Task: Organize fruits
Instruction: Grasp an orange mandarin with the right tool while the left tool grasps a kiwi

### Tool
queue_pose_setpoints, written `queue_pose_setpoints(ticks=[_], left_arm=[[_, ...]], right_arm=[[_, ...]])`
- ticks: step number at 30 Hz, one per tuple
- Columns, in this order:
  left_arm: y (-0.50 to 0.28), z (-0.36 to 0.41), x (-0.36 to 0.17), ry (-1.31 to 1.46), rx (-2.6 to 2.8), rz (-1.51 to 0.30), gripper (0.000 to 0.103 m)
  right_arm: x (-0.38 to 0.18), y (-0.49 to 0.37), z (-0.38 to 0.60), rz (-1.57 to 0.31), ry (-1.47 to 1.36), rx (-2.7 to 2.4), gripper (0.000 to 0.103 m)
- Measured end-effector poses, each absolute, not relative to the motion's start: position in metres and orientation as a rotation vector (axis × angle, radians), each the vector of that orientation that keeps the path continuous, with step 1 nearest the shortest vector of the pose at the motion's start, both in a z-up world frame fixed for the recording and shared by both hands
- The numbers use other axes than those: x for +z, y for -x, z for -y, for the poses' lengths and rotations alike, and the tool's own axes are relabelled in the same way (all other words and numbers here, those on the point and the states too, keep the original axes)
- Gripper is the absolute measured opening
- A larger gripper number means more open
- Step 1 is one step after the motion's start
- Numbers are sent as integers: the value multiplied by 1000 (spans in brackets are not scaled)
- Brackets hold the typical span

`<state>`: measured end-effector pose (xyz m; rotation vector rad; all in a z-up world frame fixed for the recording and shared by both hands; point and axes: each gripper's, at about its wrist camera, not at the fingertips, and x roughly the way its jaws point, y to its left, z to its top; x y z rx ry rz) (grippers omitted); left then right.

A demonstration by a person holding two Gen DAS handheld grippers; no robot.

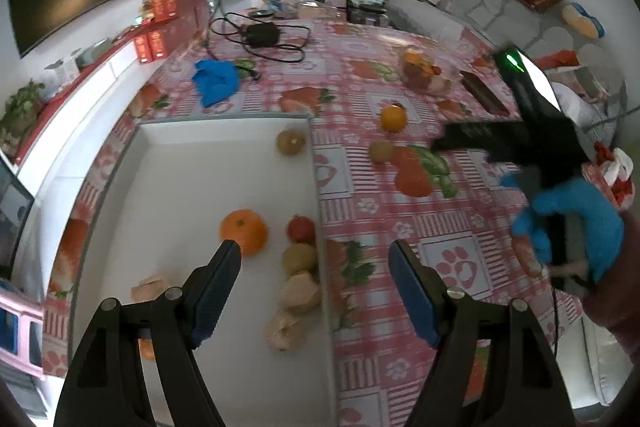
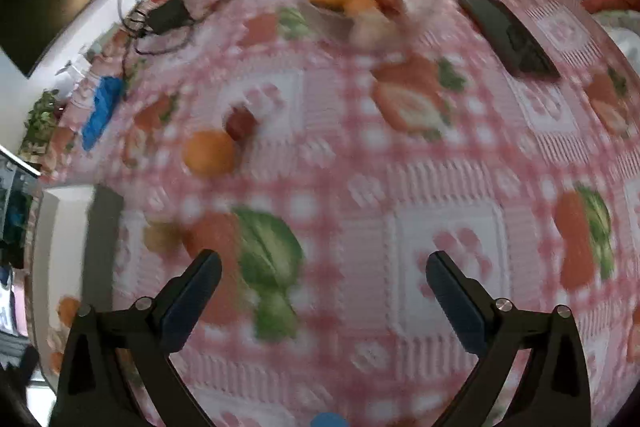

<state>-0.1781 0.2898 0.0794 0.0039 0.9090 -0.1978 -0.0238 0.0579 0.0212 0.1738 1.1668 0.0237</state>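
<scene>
I am holding my left gripper [image 1: 314, 253] tilted steeply down over the right-hand part of the white tray [image 1: 224, 125], its 2 blue-padded fingers [image 1: 218, 281] spread apart and gripping nothing. My right hand [image 1: 576, 223], in a blue glove, is carrying the right gripper [image 2: 322, 263] out over the table [image 2: 440, 163] to the right of the tray, also pointing down, with its jaws standing wide and nothing between them; that view is blurred. Inside the tray an orange [image 1: 244, 231] is lying just past my left fingertip, round, with its stem dimple facing up. Along the tray's right wall a red fruit [image 1: 301, 229], a yellow-green fruit [image 1: 299, 258] and 2 pale lumpy fruits [image 1: 299, 293] are sitting in a row running toward me, each touching the next. A brownish round fruit [image 1: 291, 142] is resting near the tray's far right corner. On the pink checked cloth, another orange [image 1: 393, 118] and a small olive-brown fruit [image 1: 381, 151] are lying near each other, well apart from a clear bowl of fruit [image 1: 424, 71] farther back.
</scene>
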Motion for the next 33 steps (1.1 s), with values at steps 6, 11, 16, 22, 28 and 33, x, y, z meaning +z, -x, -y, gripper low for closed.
queue_pose_setpoints(ticks=[6,11,16,22,28,33], left_arm=[[168,-277,73,-23,-224,-931,79],[159,-275,74,-52,-215,-928,79],[146,-268,79,-68,-214,-924,79],[121,-237,82,-105,-265,-912,79],[70,-193,59,-132,-227,-929,79],[41,-177,26,-135,-183,-1029,76]], right_arm=[[24,-13,-88,-1100,-175,66,103],[10,-30,-110,-1122,-161,104,65],[13,-24,-109,-1102,-148,121,38],[16,15,-61,-1093,-234,147,38],[19,77,-5,-1067,-263,110,38],[24,119,21,-1030,-266,76,38]])
